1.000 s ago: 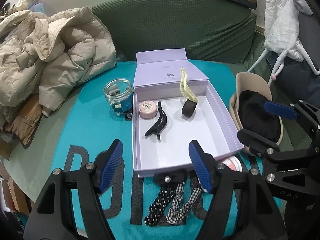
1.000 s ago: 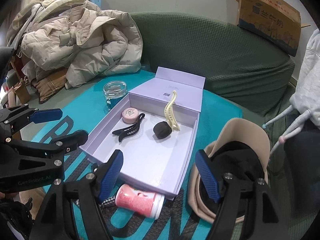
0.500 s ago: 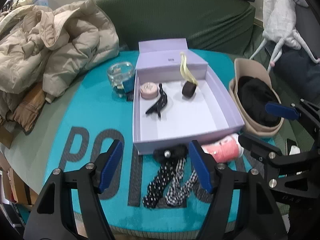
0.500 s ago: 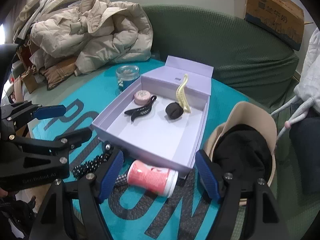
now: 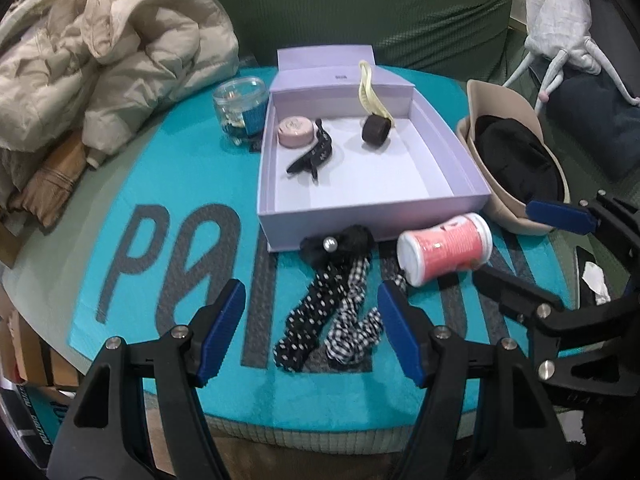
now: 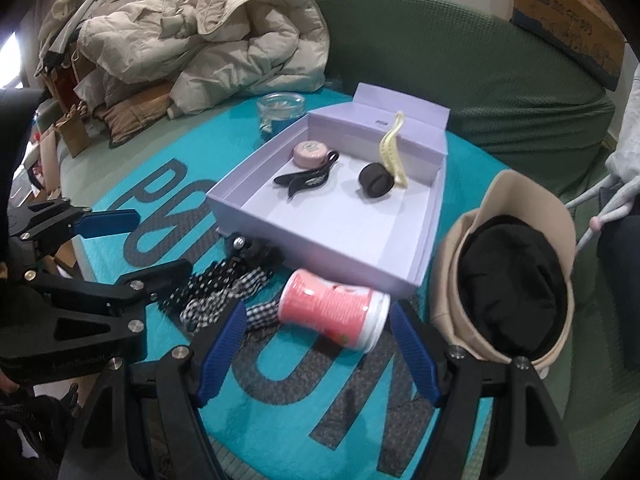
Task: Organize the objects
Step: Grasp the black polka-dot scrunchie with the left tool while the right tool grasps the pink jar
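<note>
Now both grippers, left [image 5: 310,330] & right [image 6: 316,348], fingers spread w/ nothing held, hover over pink bottle [image 6: 334,308] by lilac box [image 6: 320,236].

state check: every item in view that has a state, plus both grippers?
box: open, lid folded back
pink jar: in box, upright, lid on
black clip: in box, lying flat
yellow clip: in box, leaning on back wall
pink bottle: on its side, outside box
bow: flat on mat, outside box
glass jar: upright, beside box
left gripper: open, empty
right gripper: open, empty
</note>
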